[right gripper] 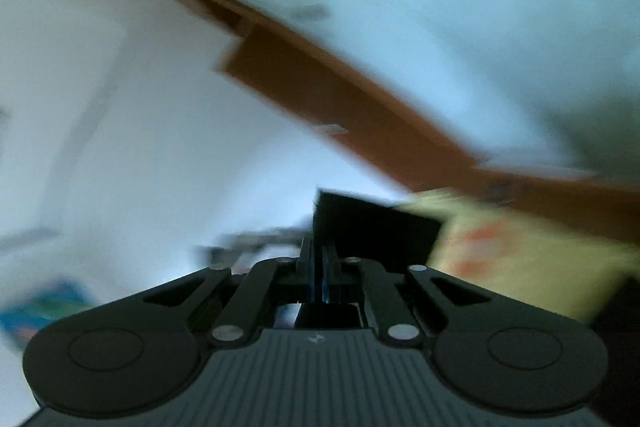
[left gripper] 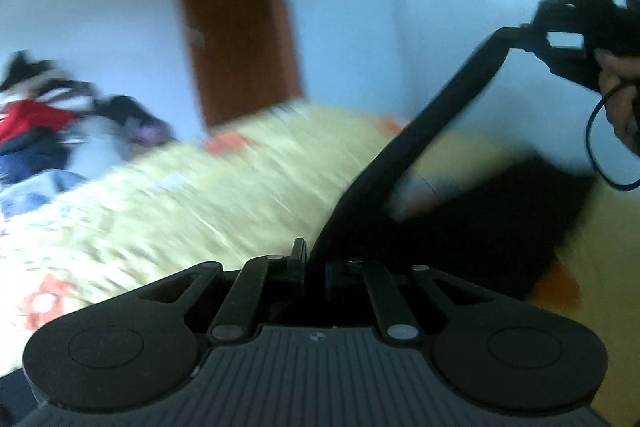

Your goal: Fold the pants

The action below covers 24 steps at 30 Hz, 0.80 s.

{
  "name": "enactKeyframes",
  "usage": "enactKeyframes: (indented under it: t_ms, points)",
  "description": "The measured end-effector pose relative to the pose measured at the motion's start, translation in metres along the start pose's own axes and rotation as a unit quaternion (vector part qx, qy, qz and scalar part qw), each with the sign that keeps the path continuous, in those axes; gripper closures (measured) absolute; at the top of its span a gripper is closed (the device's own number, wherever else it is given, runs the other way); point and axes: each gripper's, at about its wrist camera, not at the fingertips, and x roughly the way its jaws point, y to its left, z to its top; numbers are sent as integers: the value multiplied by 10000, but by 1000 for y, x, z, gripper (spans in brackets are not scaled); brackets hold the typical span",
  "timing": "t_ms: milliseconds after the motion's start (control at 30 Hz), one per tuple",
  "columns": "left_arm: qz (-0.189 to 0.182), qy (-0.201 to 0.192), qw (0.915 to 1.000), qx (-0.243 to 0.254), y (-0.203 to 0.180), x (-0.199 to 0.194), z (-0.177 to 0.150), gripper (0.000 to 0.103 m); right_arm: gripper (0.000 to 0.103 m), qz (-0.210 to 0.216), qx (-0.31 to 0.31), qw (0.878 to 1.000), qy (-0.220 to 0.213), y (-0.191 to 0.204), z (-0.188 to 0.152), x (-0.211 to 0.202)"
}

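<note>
Black pants stretched taut above yellow floral bedspread, clamped in left hand-held gripper and right hand-held gripper.

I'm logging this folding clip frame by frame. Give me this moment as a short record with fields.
pants: black pants, stretched taut in the air between both grippers
left gripper: left gripper shut on the fabric
right gripper: right gripper shut on the fabric
surface: yellow floral bedspread below
background: brown door, clothes pile
image: motion-blurred
</note>
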Motion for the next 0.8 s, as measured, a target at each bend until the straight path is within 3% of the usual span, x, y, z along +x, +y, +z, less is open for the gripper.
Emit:
enactKeyframes:
  t_ms: [67,167,267,467,533,600,800]
  points:
    - [-346,295,9987,218,-17,6,-13,93,99,-579,304,9978,112,-36,-10,-23]
    - [-520,415,9964,518,-33,6,-23,93,99,-1132,749,9907,131,-76,-26,-56]
    - [-469,394,9944,855,-41,3,-27,93,99,-1337,828,9875,117,-87,-36,-77]
    - [-559,438,9934,900,-42,-1,-30,93,99,-1745,426,9835,-199,-77,-29,-101]
    - [-524,431,9934,922,-46,2,-30,90,99,-1582,684,9850,-61,-82,-27,-103]
    - [-487,441,9946,800,-44,4,-30,81,97,-1375,960,9856,229,-90,-23,-89]
    - [-402,439,9963,615,-40,6,-28,74,95,-1471,1278,9770,867,-97,-34,-65]
